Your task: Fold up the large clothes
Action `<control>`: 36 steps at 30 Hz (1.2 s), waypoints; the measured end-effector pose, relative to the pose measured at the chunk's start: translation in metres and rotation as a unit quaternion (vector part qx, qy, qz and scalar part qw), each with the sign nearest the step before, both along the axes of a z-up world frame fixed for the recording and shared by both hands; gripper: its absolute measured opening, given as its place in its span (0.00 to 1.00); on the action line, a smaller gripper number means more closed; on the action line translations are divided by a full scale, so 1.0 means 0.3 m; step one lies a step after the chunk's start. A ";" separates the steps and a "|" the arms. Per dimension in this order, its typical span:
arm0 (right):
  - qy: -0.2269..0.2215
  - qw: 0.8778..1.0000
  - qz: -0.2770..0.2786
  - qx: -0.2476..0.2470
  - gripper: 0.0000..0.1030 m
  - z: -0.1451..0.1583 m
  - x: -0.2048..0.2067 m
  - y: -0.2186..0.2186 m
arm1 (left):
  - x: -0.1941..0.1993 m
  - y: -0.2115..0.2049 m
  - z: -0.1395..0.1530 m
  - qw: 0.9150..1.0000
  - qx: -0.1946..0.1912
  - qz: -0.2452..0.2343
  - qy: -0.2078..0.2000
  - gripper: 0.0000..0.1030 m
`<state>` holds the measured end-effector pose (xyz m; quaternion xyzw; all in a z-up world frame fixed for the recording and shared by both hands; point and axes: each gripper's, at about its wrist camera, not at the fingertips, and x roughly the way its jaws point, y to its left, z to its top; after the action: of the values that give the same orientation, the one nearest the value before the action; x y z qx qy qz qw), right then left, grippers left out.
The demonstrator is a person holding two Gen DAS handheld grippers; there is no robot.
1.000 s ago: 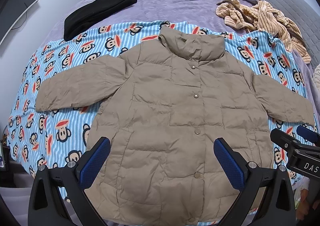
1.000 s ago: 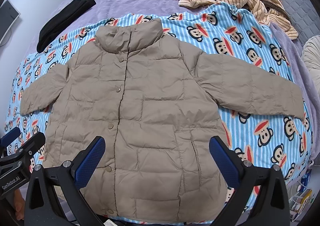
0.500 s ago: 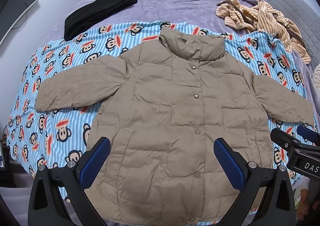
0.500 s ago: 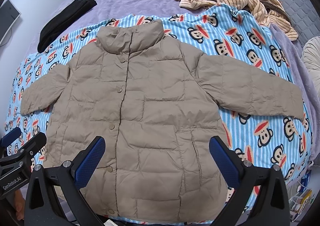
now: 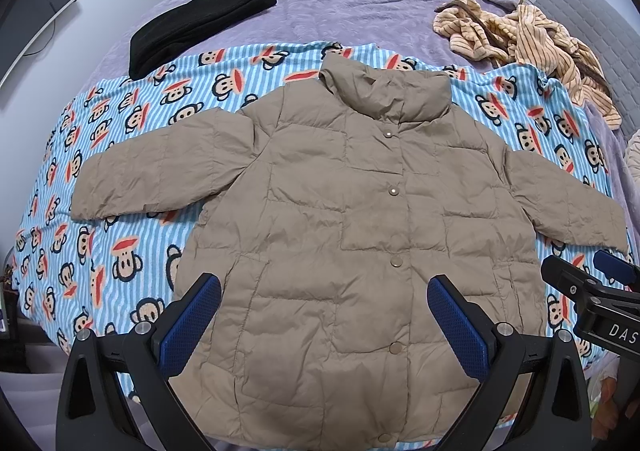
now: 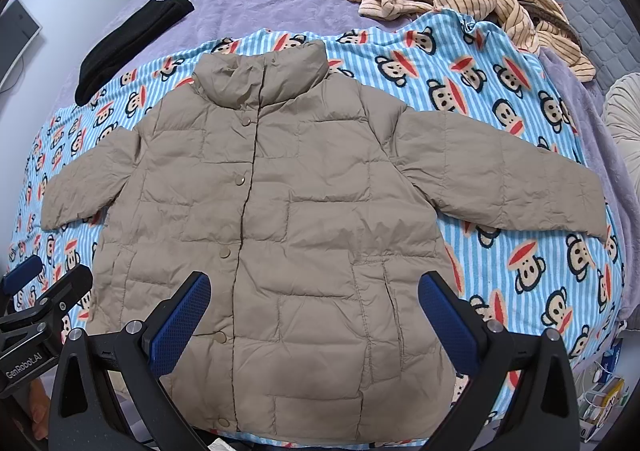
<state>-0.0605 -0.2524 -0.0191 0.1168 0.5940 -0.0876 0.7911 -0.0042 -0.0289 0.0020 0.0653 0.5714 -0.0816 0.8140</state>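
Above the flat-spread jacket hover left gripper and right gripper, jaws spread.

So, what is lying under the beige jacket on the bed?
The beige jacket lies flat on a blue striped monkey-print blanket, which shows all around it. Anything else beneath the jacket is covered.

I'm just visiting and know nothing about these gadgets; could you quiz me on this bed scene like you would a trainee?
1. True or false: the left gripper grips the tan jacket.
2. Which item lies nearest the jacket's collar: (a) black garment, (b) striped garment, (c) monkey blanket?
3. Fill in: the jacket's front is fastened with ____.

Key: 1 false, both it and the right gripper are open; 2 c; 3 snaps.
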 end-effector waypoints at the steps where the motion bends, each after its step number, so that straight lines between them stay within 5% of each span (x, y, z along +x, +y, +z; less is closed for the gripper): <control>1: 0.000 1.000 0.000 0.000 1.00 0.000 0.000 0.000 | 0.000 0.001 -0.001 1.000 0.000 0.000 0.000 1.00; 28: 0.004 1.000 0.000 -0.001 1.00 -0.017 0.004 0.014 | 0.018 0.038 -0.032 1.000 0.002 0.005 0.001 1.00; 36: 0.017 1.000 0.002 0.023 1.00 -0.065 0.023 0.033 | 0.035 0.136 -0.145 0.998 -0.042 0.028 0.039 1.00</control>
<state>-0.0536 -0.2426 -0.0385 0.1320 0.6091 -0.0743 0.7785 0.0062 0.0121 -0.0417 0.0119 0.6007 -0.0856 0.7948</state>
